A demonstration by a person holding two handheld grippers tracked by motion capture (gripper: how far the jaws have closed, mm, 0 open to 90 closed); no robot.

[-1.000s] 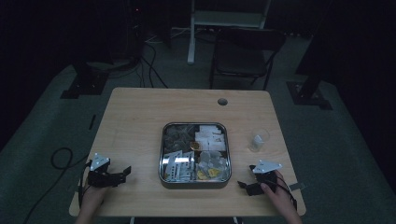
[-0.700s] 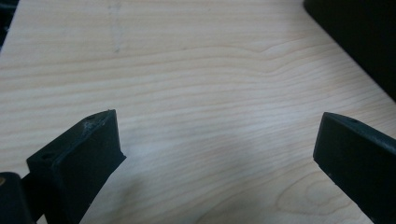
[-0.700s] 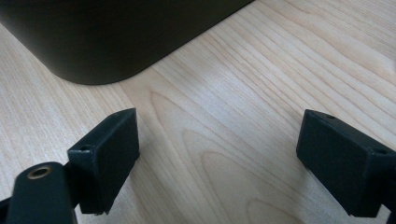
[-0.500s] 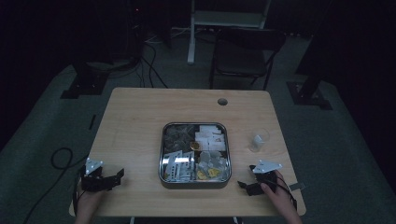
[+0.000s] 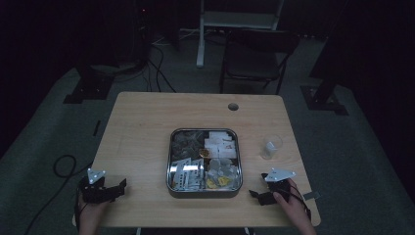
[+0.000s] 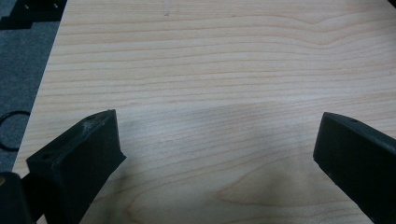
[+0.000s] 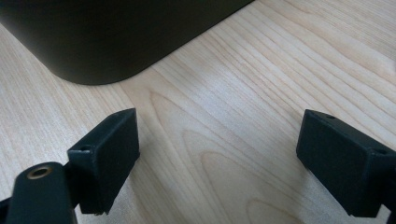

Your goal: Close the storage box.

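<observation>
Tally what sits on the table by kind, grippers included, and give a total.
Metal tray: 1
Clear cup: 1
Grippers: 2, the left gripper and the right gripper, both open and holding nothing
Total: 4
The small packets inside the tray are too jumbled to count.

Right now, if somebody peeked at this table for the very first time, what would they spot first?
Probably the shiny metal tray in the middle of the wooden table, packed with little packets and wrappers. Next, the clear plastic cup standing just to its right. Then the two black grippers at the near edge, left gripper and right gripper, both open and empty.
</observation>
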